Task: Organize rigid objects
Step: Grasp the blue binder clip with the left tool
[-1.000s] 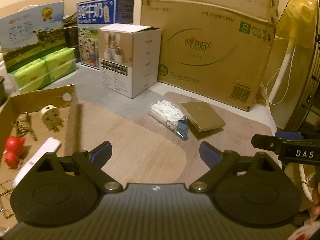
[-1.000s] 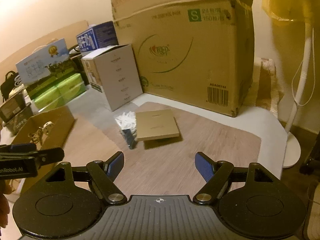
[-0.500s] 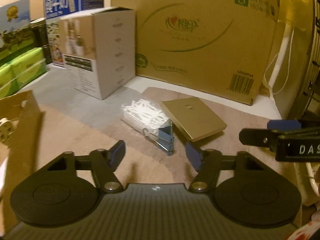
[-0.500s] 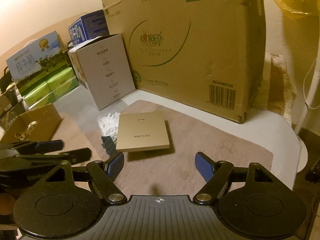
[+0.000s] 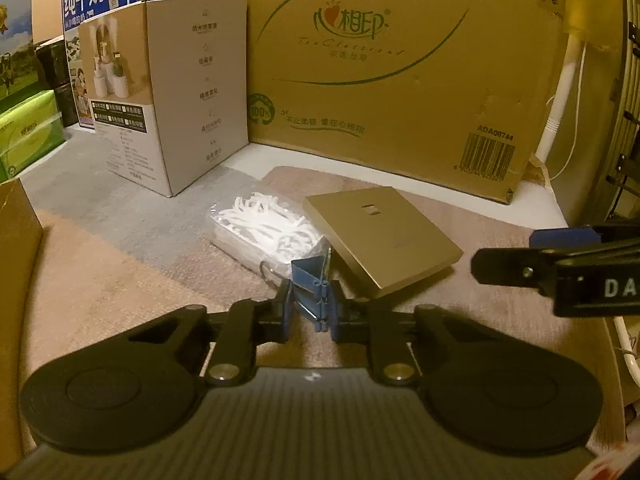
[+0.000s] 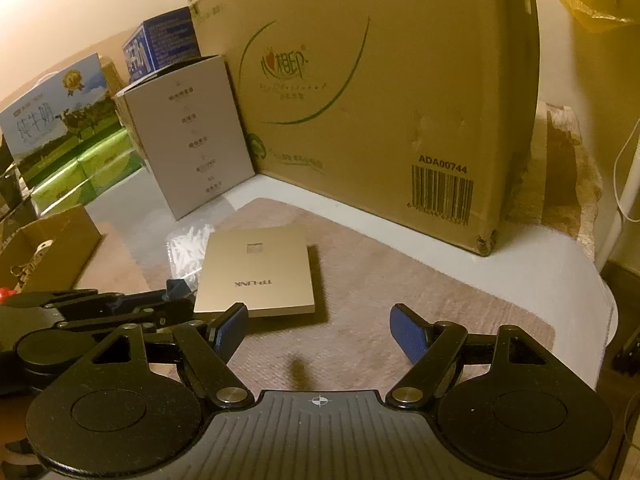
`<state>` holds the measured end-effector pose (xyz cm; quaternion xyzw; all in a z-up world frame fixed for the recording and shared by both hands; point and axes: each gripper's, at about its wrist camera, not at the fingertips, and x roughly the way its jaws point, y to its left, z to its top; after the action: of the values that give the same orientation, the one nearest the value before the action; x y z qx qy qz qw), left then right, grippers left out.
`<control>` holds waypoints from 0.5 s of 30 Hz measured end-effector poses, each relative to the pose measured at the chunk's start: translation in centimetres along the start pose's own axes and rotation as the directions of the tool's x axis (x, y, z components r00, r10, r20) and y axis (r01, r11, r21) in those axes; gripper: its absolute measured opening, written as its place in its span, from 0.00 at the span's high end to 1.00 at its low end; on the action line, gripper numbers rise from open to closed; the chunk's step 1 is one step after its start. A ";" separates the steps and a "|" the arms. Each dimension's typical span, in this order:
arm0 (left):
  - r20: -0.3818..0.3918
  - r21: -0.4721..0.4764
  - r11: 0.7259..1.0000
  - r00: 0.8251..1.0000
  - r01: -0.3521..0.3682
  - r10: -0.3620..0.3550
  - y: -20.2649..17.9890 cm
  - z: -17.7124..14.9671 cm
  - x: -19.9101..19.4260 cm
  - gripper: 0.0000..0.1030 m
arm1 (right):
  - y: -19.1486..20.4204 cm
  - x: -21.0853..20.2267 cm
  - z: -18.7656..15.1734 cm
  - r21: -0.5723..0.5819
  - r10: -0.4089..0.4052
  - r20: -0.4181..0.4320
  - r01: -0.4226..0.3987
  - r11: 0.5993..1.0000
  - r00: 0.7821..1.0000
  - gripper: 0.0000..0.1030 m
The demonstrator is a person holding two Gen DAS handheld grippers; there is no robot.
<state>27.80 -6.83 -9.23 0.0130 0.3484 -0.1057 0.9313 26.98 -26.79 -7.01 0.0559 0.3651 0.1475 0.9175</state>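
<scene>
left gripper fingers nearly together, clamped on a blue binder clip between pads. right gripper jaws wide apart, nothing between.

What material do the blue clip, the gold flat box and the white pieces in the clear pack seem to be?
Blue clip: painted sheet metal, judging by its thin folded edges and wire loop. Gold flat box: probably matte coated card or plastic; the even sheen leaves it open. White pieces: likely plastic, thin and molded, in a glossy clear pack.

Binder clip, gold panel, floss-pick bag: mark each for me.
binder clip [image 5: 310, 276], left wrist view, blue body between the tongs.
gold panel [image 6: 260, 276], right wrist view, top face.
floss-pick bag [image 5: 264, 228], left wrist view, middle.
</scene>
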 end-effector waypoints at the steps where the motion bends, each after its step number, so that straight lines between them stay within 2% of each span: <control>1: 0.000 -0.001 1.000 1.000 -0.005 0.005 0.1 -0.1 -0.2 0.89 | 0.1 0.1 0.0 -0.002 0.003 0.000 -0.003 1.000 1.000 0.25; 7: 0.000 -0.016 0.999 1.000 -0.028 0.028 1.7 -0.5 -2.3 0.96 | 1.2 0.9 0.4 -0.012 0.040 0.006 -0.040 0.999 0.999 0.25; 10: 0.006 -0.019 0.999 0.999 -0.043 0.043 2.3 -0.4 -2.9 0.96 | 1.8 1.6 0.9 -0.011 0.067 0.008 -0.067 0.998 0.998 0.25; 12: 0.005 -0.019 0.999 0.999 -0.042 0.042 2.5 -0.4 -3.0 0.96 | 2.3 2.3 1.1 -0.023 0.072 0.002 -0.072 0.997 0.997 0.22; 14: 0.007 -0.021 0.999 0.999 -0.042 0.042 2.7 -0.6 -3.1 0.96 | 2.6 3.0 1.2 -0.032 0.072 0.001 -0.072 0.997 0.997 0.12; 15: 0.008 -0.021 0.999 0.999 -0.041 0.042 2.8 -0.7 -3.1 0.96 | 2.7 3.3 1.3 -0.037 0.071 0.001 -0.071 0.997 0.997 0.11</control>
<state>25.62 -3.46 -7.84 0.0102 0.3454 -0.0828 0.9347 29.55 -23.17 -7.69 0.0522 0.3592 0.1866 0.9129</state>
